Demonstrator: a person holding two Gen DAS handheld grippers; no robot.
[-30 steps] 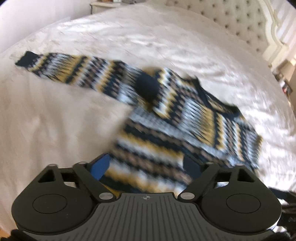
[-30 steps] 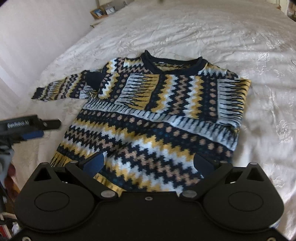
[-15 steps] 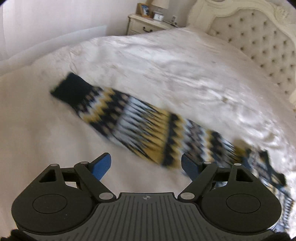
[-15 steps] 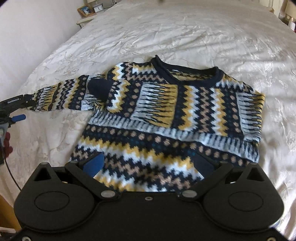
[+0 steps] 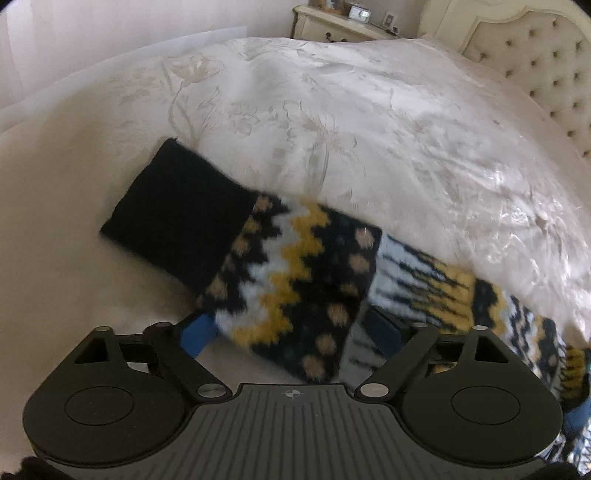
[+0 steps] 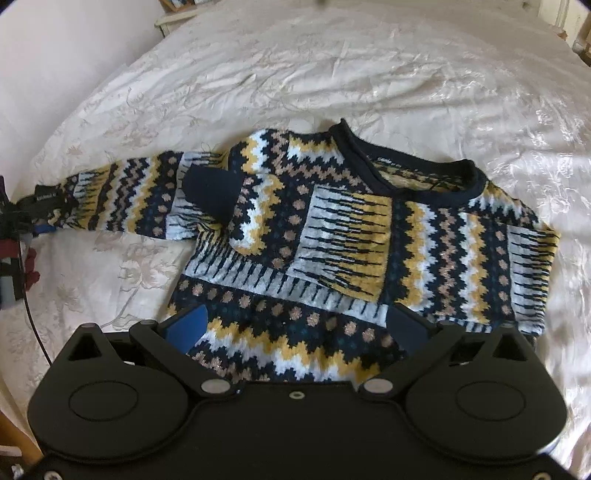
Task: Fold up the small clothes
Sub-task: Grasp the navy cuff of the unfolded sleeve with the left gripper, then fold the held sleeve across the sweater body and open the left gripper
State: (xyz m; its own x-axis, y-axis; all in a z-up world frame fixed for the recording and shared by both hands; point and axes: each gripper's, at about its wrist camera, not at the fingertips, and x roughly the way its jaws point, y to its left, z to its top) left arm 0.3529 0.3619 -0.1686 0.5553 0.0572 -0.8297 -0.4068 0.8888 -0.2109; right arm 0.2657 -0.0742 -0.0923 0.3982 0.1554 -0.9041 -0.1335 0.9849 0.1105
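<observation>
- We saw the white bedspread [image 6: 332,74] lying bare and free beyond the sweater [image 6: 369,240], toward the head of the bed.
- The outstretched sleeve [image 5: 295,277] crossed the path just in front of the left gripper [image 5: 291,332].
- The tufted headboard [image 5: 535,74] closed the far right side in the left wrist view, and the nightstand [image 5: 332,26] stood in the far corner.
- In the right wrist view, the left gripper [image 6: 40,206] occupied the end of the sleeve at the bed's left edge.
</observation>
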